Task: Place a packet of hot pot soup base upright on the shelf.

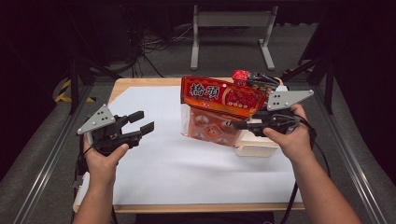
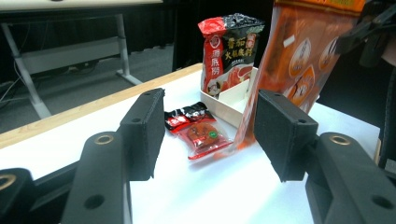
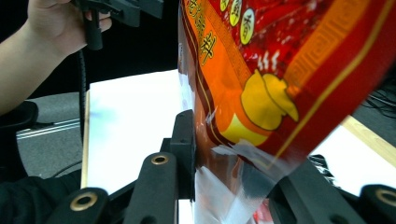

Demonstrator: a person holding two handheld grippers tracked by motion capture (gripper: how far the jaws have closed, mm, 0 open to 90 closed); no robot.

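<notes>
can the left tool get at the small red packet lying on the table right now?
Probably yes. The left tool is open and holds nothing, and the small red packet lies flat on the white sheet straight ahead between its jaws, with nothing between them.

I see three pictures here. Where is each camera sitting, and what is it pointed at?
High view: above the person's side, looking forward and down on the white table; both forearms, left gripper, right gripper.
Left gripper view: rides the left gripper, looking between its open jaws at a small red sachet and a white tray.
Right gripper view: rides the right gripper, jaws clamping the big orange-red bag; the other hand shows.
All share that bag.
</notes>
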